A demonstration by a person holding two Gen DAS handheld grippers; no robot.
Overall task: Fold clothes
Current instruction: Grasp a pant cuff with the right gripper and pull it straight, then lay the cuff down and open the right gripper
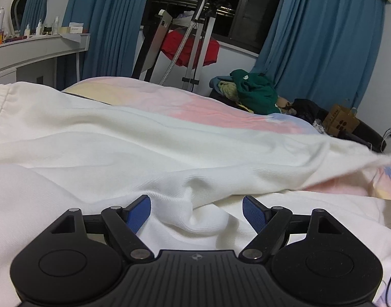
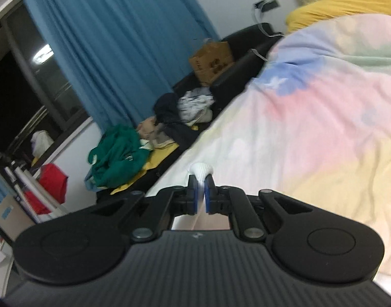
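A white garment (image 1: 149, 148) with an elastic waistband at the far left lies spread over the pastel bedspread (image 1: 195, 102). My left gripper (image 1: 196, 211) is open, its blue pads on either side of a raised fold of the white cloth. One end of the garment is stretched out and lifted to the right. My right gripper (image 2: 201, 192) is shut on a small bunch of the white garment (image 2: 201, 170), which pokes out above the blue pads, held above the bedspread (image 2: 310, 128).
A black bench beside the bed holds a green garment (image 1: 254, 90), dark clothes and a brown paper bag (image 1: 340, 120). A clothes rack with red cloth (image 1: 190, 48) stands by the window. A white dresser (image 1: 36, 48) stands at left. A yellow pillow (image 2: 344, 2) lies at the bed head.
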